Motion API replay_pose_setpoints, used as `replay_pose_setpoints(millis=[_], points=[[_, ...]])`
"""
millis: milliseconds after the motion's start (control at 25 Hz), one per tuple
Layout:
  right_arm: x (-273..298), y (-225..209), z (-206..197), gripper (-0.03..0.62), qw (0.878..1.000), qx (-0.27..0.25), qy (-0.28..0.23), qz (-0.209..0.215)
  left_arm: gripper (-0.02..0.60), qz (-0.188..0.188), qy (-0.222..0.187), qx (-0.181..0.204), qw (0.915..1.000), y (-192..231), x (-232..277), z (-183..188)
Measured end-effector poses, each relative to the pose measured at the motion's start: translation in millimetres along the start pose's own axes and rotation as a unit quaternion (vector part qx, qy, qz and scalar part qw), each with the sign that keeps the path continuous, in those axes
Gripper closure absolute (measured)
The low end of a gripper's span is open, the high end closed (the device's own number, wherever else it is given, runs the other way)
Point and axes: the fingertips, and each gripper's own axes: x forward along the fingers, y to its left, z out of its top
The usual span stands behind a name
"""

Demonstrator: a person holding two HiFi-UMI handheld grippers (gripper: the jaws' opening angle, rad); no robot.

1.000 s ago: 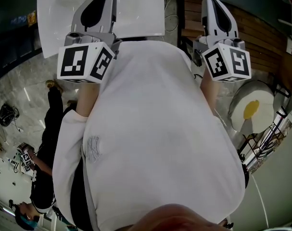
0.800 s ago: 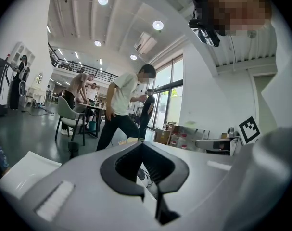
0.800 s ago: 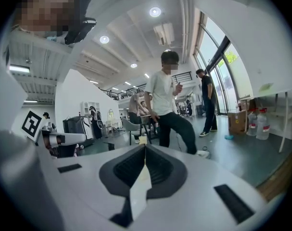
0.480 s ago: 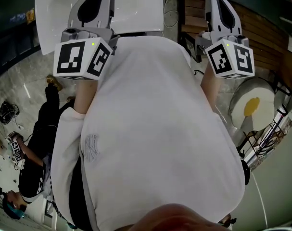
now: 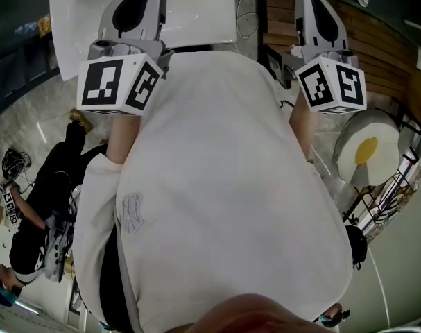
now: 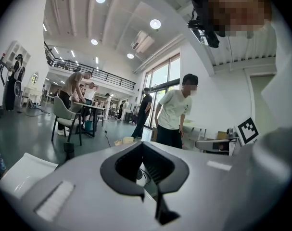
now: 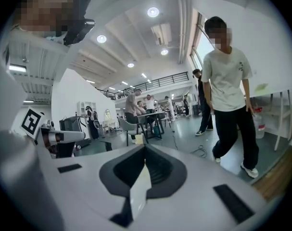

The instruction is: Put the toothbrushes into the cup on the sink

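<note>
Left gripper [image 6: 148, 186] & right gripper [image 7: 142, 177] held up by person's white shirt [image 5: 217, 172], pointing out into room. Fingers closed on both, nothing btwn them

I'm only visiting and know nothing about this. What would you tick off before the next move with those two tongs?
1. Left tongs free to grab: ok, jaws together, nothing between them.
2. Right tongs free to grab: ok, jaws together, nothing between them.
3. Any toothbrushes in sight: not ok, none shows in any view.
4. A cup in sight: not ok, none shows.
5. Sink located: ok, its white edge lies ahead of both tongs in the head view, but whether it is within reach cannot be told.
6. Tongs aimed at the work: not ok, both gripper views look across the room, the right one at a walking person.
</note>
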Motion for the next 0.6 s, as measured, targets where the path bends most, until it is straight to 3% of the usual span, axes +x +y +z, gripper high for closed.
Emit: replay_pose_setpoints(millis=[600], points=[[3.1, 4.4, 0.8, 0.583, 1.000, -0.002, 0.003, -0.003, 0.597, -0.004, 0.001, -0.002, 1.0000, 4.4, 0.4, 1.2]])
